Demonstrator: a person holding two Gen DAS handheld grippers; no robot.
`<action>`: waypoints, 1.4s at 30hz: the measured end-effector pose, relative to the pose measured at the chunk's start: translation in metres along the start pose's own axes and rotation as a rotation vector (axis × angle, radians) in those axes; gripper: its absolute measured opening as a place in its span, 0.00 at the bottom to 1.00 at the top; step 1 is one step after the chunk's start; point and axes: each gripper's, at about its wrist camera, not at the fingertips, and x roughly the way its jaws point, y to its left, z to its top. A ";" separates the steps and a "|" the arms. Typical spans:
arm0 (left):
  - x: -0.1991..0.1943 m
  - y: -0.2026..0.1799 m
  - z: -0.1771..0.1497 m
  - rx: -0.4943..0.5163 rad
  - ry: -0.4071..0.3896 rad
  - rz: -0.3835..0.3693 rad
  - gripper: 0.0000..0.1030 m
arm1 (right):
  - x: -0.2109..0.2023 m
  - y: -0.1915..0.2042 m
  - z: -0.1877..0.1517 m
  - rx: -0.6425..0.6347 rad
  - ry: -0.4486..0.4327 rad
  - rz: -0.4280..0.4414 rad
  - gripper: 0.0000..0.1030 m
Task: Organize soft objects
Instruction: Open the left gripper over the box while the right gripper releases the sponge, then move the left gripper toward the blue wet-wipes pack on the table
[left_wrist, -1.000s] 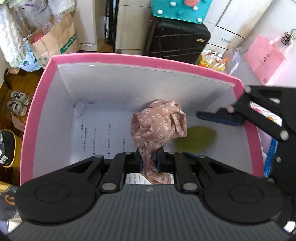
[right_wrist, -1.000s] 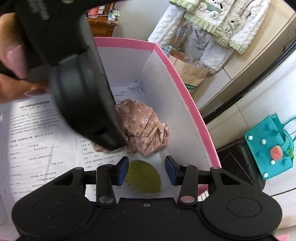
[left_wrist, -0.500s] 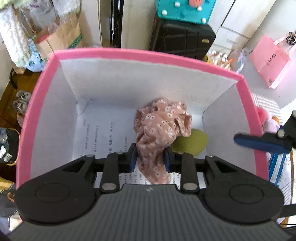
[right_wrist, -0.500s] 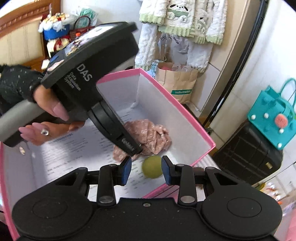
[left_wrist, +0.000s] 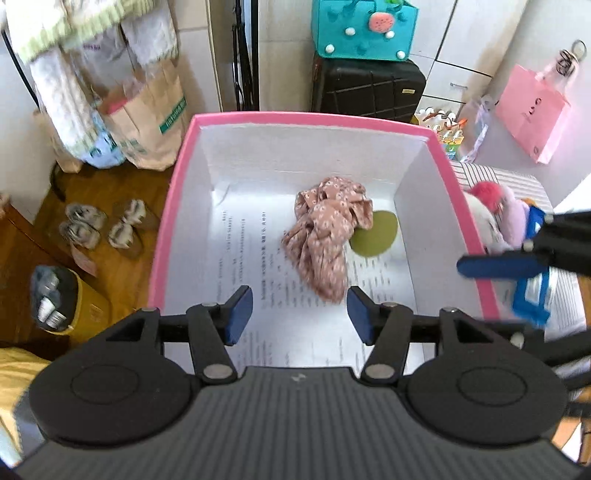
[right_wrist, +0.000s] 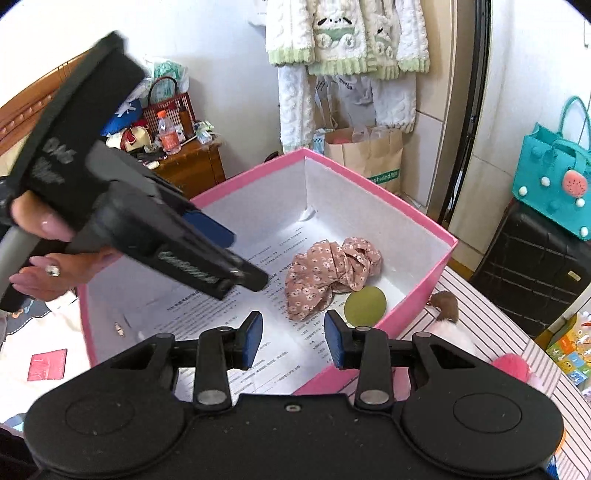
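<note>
A crumpled pink floral cloth (left_wrist: 327, 232) lies on the floor of the pink box (left_wrist: 170, 206), next to a flat green round pad (left_wrist: 376, 234). My left gripper (left_wrist: 300, 314) is open and empty, raised above the box's near side; the cloth lies free beyond its fingertips. The cloth (right_wrist: 328, 271) and green pad (right_wrist: 365, 305) also show in the right wrist view inside the box (right_wrist: 421, 299). My right gripper (right_wrist: 293, 339) is open and empty above the box's near corner. The left gripper's body (right_wrist: 155, 236) crosses that view.
Printed paper sheets (left_wrist: 243, 251) line the box floor. Plush toys (left_wrist: 495, 214) lie on a striped surface right of the box. A black suitcase (left_wrist: 369, 88), paper bag (left_wrist: 147, 122) and slippers (left_wrist: 103, 229) stand around on the floor.
My left gripper opened and let go of the floral cloth, then pulled back and up. The cloth dropped onto the box floor. My right gripper rose out of the box.
</note>
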 end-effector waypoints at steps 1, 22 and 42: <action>-0.006 -0.002 -0.003 0.013 -0.006 0.009 0.56 | -0.005 0.003 -0.001 -0.001 -0.007 0.000 0.41; -0.137 -0.048 -0.081 0.161 -0.153 0.057 0.82 | -0.124 0.074 -0.044 -0.064 -0.145 -0.045 0.71; -0.184 -0.101 -0.163 0.269 -0.223 0.042 0.96 | -0.187 0.106 -0.118 -0.100 -0.198 -0.111 0.94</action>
